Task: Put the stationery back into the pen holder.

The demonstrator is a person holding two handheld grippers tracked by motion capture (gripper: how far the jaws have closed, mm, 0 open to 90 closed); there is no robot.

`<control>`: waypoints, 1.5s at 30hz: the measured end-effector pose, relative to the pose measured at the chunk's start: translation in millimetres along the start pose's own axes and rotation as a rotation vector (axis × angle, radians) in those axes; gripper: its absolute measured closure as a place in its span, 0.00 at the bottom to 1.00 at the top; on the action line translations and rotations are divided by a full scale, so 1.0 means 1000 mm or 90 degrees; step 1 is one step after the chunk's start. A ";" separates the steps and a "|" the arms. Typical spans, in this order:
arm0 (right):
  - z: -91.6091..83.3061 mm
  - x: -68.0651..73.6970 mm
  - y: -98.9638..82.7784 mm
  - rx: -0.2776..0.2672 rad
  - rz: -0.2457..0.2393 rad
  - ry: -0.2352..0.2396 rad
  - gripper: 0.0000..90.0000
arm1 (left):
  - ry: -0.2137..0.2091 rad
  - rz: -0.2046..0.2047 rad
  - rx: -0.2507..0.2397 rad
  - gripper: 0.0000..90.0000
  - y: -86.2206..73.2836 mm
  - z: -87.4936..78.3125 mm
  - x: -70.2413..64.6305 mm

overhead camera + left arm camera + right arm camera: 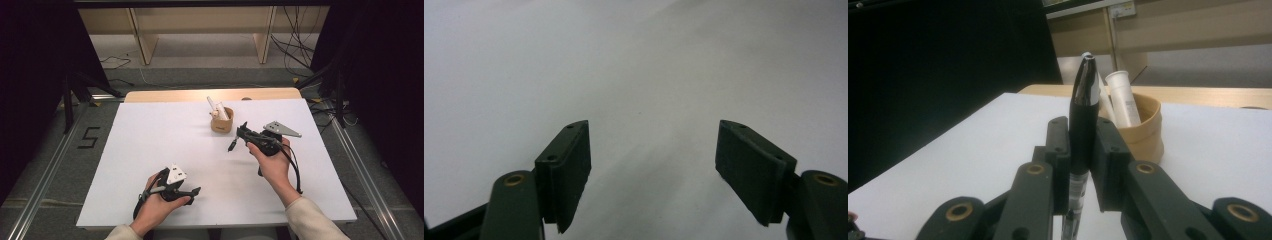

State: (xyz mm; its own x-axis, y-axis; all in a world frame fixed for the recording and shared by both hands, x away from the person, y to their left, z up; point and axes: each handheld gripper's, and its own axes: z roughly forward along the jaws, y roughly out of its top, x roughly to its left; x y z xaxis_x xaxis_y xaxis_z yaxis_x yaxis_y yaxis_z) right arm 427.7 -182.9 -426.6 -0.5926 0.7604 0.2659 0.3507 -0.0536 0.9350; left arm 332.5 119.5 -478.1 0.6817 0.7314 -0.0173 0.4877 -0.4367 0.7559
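Item: black pen [1083, 120], clamped upright between the jaws of the right gripper [241, 134], just near of the wooden cup [222, 120] at the far centre of the white counter [150, 150]. Cup already holds a white tube [1122, 97].

Left gripper [192, 191]: jaws apart, empty, resting at the near left.

Step, as judged: pen carried toward the cup. Next: lift it over the rim, lower, release.

A: Where can you move freely?
B: Your left half of the white table [150, 145] is wide open; only the wooden cup [222, 121] with its tubes [216, 106] blocks, just past your right gripper [239, 136]
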 end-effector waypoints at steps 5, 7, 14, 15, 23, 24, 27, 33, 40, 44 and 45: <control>0.005 -0.001 0.005 -0.005 -0.004 -0.005 0.89 | 0.003 0.000 0.002 0.34 0.000 0.000 0.001; 0.007 -0.002 0.006 -0.007 -0.007 -0.008 0.89 | 0.002 -0.001 0.000 0.34 0.000 0.001 0.001; 0.012 -0.003 0.011 -0.012 -0.011 -0.016 0.89 | 0.002 0.000 0.003 0.34 0.000 0.001 0.001; 0.012 -0.004 0.012 -0.012 -0.011 -0.018 0.88 | 0.002 -0.001 0.002 0.34 0.000 0.001 0.001; 0.019 -0.006 0.018 -0.017 -0.017 -0.029 0.89 | 0.002 0.002 0.007 0.34 0.000 0.002 0.000; 0.020 -0.006 0.019 -0.018 -0.018 -0.030 0.89 | 0.002 0.000 0.004 0.34 0.000 0.003 0.000; 0.022 -0.007 0.021 -0.018 -0.020 -0.033 0.89 | 0.001 0.000 0.005 0.34 0.000 0.003 0.000; 0.026 -0.008 0.025 -0.023 -0.021 -0.038 0.88 | 0.003 -0.001 0.005 0.34 0.000 0.003 0.000; 0.030 -0.011 0.030 -0.028 -0.018 -0.046 0.88 | 0.004 -0.002 0.006 0.34 0.000 0.003 0.000; 0.032 -0.012 0.033 -0.033 -0.021 -0.050 0.88 | 0.004 -0.003 0.006 0.34 0.000 0.003 0.000; 0.032 -0.012 0.035 -0.032 -0.019 -0.050 0.89 | 0.004 -0.002 0.006 0.34 0.000 0.003 0.000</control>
State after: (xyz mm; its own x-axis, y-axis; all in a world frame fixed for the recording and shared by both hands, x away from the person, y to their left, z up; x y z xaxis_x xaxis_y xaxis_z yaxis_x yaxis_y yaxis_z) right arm 470.4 -173.4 -404.9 -0.5428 0.8106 0.2197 0.2956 -0.0604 0.9534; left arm 334.1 118.5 -480.2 0.6766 0.7362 -0.0161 0.4951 -0.4385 0.7501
